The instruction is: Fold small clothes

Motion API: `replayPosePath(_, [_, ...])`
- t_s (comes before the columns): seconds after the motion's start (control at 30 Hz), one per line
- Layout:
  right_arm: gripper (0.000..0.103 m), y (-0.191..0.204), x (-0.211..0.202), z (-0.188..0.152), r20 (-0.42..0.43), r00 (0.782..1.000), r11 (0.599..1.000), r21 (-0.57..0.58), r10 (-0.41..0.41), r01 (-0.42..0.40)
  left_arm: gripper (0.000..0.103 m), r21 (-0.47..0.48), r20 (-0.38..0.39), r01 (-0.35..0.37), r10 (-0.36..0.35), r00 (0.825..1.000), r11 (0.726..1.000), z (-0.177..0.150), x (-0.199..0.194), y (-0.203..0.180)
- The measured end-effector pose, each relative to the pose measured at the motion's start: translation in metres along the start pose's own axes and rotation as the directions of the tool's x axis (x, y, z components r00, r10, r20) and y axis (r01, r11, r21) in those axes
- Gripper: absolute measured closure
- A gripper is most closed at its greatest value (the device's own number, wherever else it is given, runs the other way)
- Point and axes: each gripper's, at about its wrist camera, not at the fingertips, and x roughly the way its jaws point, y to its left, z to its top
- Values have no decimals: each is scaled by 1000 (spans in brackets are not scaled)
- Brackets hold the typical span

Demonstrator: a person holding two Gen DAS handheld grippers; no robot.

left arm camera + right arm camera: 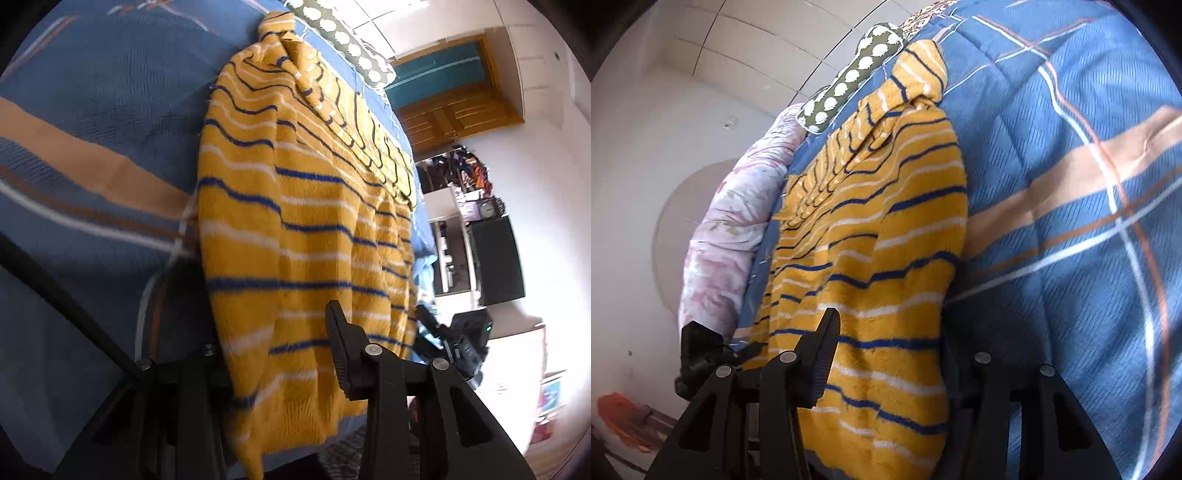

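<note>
A small yellow sweater with blue and white stripes lies lengthwise on a blue plaid bedspread, folded along its length with a sleeve over the top. My left gripper stands wide open astride the sweater's near hem; one finger shows on the cloth, the other is hidden behind the fabric. The sweater also shows in the right wrist view. My right gripper is wide open around the same hem, with one finger on the sweater's left part. The left gripper's body shows beside it.
A dotted dark pillow and a pink floral quilt lie at the bed's far side. A wooden door, shelves with a black box and a white wall stand beyond the bed. The bedspread stretches beside the sweater.
</note>
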Motion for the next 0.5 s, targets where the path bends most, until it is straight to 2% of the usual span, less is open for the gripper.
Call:
replayPosePath(0.13, [49, 5, 3, -11, -24, 999, 999, -3, 48, -48, 67, 16, 12, -19, 19, 1000, 1000, -16, -7, -8])
replayPosePath(0.3, [54, 15, 8, -29, -49, 998, 998, -32, 44, -46, 67, -5, -28, 44, -45, 999, 999, -25, -3, 0])
replayPosePath(0.5, [56, 18, 8, -44, -64, 996, 998, -27, 61, -62, 60, -8, 6, 57, -56, 998, 998, -33, 1, 0])
